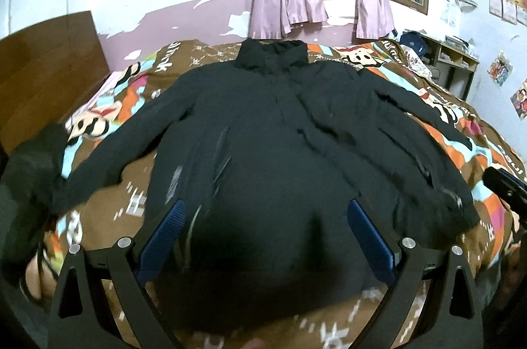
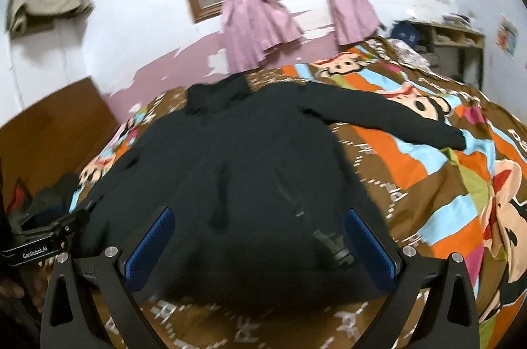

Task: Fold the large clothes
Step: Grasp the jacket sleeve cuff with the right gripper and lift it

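The black jacket [image 1: 263, 131] lay flat on the bed [image 1: 131, 210], collar toward the wall. Its left sleeve [image 1: 108, 158] and right sleeve [image 2: 388, 115] were spread, so no fold looked made. The left gripper [image 1: 266, 237] and right gripper [image 2: 260, 240] hovered over the hem, fingers released, grasping nothing.

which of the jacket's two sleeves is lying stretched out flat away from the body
The right sleeve of the black jacket: it stretches sideways over the cartoon bedspread. The left sleeve angles down toward the hem, its cuff blurred.
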`<state>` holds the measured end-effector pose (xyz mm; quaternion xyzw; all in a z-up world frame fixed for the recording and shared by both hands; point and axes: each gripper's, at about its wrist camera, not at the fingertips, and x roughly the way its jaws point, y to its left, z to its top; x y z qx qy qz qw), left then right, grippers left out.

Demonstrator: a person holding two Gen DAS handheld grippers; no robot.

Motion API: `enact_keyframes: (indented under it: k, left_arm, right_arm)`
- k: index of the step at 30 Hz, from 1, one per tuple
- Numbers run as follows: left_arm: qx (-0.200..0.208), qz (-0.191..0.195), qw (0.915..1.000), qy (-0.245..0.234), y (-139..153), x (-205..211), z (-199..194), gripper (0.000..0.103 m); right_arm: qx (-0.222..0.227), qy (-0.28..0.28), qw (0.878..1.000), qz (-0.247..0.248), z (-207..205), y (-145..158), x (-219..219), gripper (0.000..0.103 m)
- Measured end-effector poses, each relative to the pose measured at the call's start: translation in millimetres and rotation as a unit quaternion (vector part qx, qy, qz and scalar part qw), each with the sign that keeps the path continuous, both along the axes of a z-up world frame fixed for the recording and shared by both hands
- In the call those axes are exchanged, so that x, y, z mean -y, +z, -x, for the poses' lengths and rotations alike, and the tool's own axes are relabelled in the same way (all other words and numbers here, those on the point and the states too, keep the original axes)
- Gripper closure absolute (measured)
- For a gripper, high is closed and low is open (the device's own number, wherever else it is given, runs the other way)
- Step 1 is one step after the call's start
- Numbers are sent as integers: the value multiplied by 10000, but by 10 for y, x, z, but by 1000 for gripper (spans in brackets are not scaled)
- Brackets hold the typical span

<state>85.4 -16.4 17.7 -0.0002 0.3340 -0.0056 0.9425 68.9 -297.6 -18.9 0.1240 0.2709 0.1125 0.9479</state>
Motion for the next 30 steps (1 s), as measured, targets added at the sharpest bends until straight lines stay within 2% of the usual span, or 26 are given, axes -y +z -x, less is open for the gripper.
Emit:
enact_keyframes:
  k: [4, 9, 12, 16, 23, 30]
  left_arm:
    - [-175, 22, 9993, -333, 67, 169, -450, 7]
    - [-338, 151, 9967, -728, 104, 317, -1002, 7]
    - [-477, 215, 9950, -848, 65, 422, -1353, 7]
    - [-662, 326, 9926, -960, -42, 578, -1854, 7]
    - [-936, 408, 9892, -1054, -298, 845, -2660, 7]
    - [-997, 654, 9855, -1207, -519, 1170, -3367, 7]
  right_arm:
    - [-255, -670, 9968, -353, -253, -9, 456, 0]
    - [-593, -1257, 9852, -1005, -681, -99, 1052, 0]
    - [-701, -1506, 9787, -1208, -994, -198, 1372, 0]
    - [-1086, -1520, 9720, -1429, -1493, -404, 1666, 0]
    - [-1612, -1786, 9417, -2350, -2133, -880, 2220, 0]
    - [-1773, -2315, 9204, -2604, -2526, -1131, 2641, 0]
